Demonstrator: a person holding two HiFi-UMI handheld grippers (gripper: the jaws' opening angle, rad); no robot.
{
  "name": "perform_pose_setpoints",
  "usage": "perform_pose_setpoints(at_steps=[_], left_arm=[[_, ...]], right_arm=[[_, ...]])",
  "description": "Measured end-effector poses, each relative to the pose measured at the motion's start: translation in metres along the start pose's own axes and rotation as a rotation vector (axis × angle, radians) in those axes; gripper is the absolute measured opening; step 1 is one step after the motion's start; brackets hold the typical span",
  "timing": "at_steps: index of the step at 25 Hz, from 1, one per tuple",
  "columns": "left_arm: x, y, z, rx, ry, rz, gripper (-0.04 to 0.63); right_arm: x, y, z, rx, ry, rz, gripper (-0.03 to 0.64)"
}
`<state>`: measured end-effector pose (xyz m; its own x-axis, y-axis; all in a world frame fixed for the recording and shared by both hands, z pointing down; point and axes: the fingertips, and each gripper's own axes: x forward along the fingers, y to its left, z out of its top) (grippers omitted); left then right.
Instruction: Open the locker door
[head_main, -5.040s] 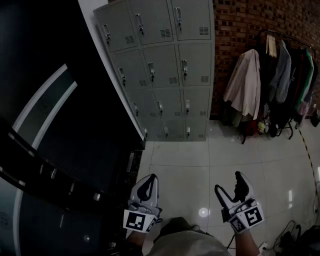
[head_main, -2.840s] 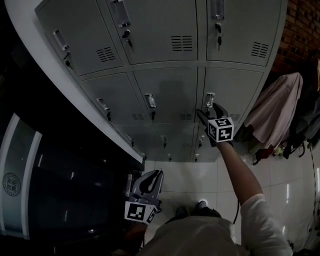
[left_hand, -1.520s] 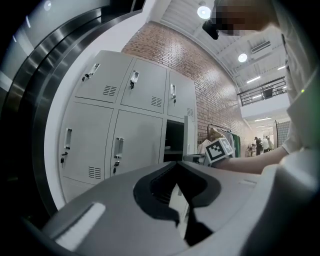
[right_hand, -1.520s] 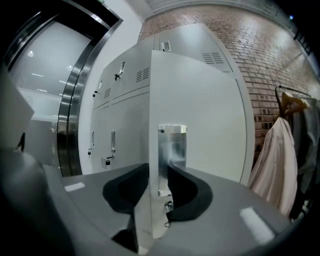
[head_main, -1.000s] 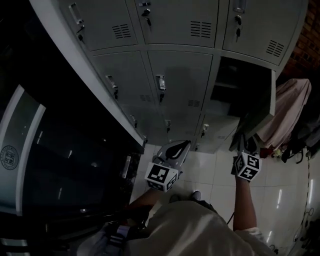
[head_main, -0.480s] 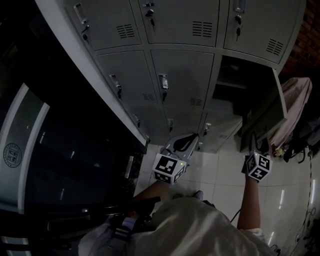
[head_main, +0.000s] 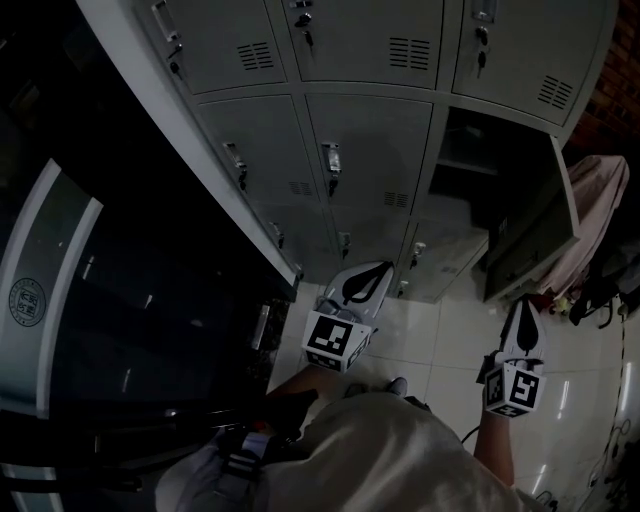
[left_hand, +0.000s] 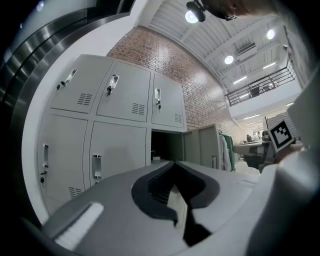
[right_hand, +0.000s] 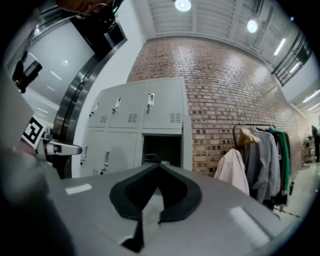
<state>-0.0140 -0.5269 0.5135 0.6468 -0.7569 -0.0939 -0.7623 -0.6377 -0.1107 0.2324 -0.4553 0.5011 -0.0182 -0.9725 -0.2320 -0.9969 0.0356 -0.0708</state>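
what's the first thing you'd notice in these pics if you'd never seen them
The one open locker door stands out, swung wide from a dark compartment at the right of the grey locker bank. Below it, the left claw and right claw are both empty. In the right gripper view, a rack of coats stands by the brick wall.

Open locker compartment (head_main: 468, 150) unblocked in front, its door (head_main: 535, 240) standing out at right, coat (head_main: 592, 205) hanging just beyond

lockers (head_main: 370, 150) ahead of both grippers: plain grey | left gripper (head_main: 383, 268), right gripper (head_main: 522, 302): grey, black pads, black-white square markers | brick wall (right_hand: 225, 85) beyond right gripper: red-brown | coat (right_hand: 232, 172) right of it: pale pinkish
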Motion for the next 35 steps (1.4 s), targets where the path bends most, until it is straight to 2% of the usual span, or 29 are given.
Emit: perform_pose_setpoints(at_steps=[2,5,7,9,11,15,25,29,35], left_arm=[[-0.006,-0.003,0.01,0.009,-0.02,0.005,0.152],[-0.017,-0.006,0.015,-0.035,0.057,0.035,0.152],[-0.019,-0.007,0.015,-0.032,0.073,0.04,0.152],[-0.02,-0.008,0.015,-0.024,0.053,0.029,0.152],[-0.023,-0.007,0.018,-0.006,0.012,0.017,0.153],[-0.035,-0.006,0.02,-0.045,0.073,0.035,0.137],[-0.083,0.001,0.02,-0.043,0.084,0.024,0.137],[-0.102,-0.004,0.028,-0.033,0.088,0.018,0.089],[-0.13,-0.027,0.042,-0.033,0.084,-0.001,0.067]], right_arm=[[0.002,0.015,0.015,-0.014,-0.016,0.058,0.0],[0.003,0.034,0.017,0.021,0.002,0.133,0.002],[0.003,0.039,0.014,0.041,0.008,0.157,0.002],[0.002,0.044,0.014,0.049,0.009,0.172,0.002],[0.0,0.047,0.014,0.051,0.02,0.183,0.002],[-0.003,0.053,0.021,0.047,0.028,0.198,0.002],[-0.038,0.091,0.019,0.082,0.07,0.211,0.002],[-0.056,0.098,0.03,0.067,0.056,0.204,0.002],[-0.088,0.112,0.045,0.076,0.038,0.232,0.002]])
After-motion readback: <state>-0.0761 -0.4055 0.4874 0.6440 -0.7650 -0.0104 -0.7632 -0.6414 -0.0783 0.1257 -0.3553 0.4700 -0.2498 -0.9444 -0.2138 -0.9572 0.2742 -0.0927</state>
